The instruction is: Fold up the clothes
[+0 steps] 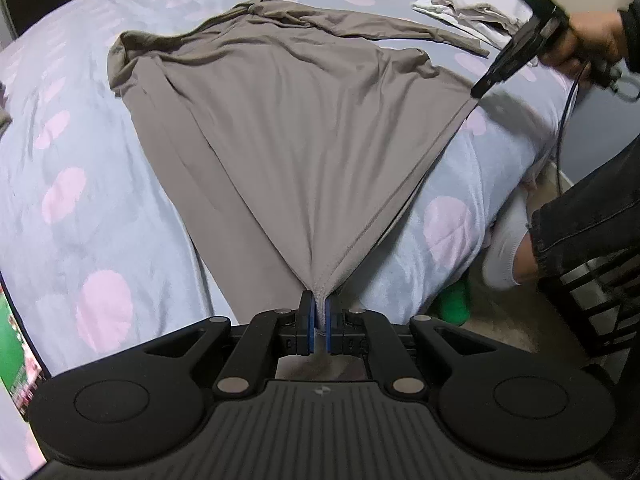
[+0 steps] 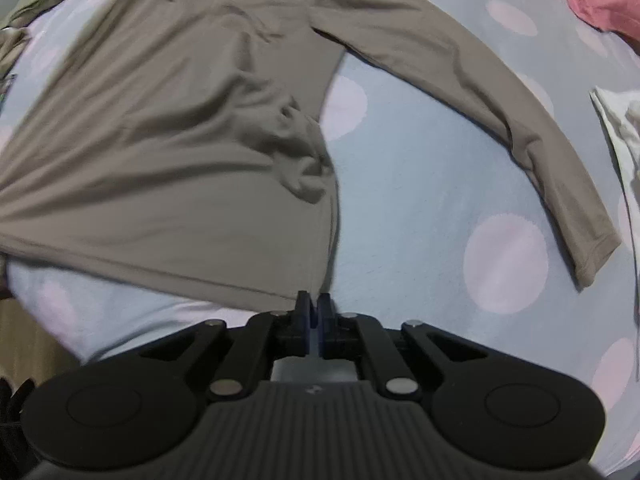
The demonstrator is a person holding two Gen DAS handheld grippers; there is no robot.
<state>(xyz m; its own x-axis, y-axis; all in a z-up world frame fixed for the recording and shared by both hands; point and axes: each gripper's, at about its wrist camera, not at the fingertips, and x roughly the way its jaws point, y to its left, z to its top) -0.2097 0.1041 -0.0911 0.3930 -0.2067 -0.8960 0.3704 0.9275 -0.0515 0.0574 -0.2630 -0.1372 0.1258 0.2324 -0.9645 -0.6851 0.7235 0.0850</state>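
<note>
Taupe long-sleeved shirt point(image 1: 288, 92) spread on dotted bedspread point(image 1: 80, 168), hem drawn taut between grippers. Left gripper point(image 1: 319, 320) clamped on one hem corner. Right gripper point(image 2: 315, 320) shut at opposite corner point(image 2: 316, 298); hold on cloth not discernible. Even tension across hem advisable, sleeve point(image 2: 500, 128) smoothed before folding.
</note>
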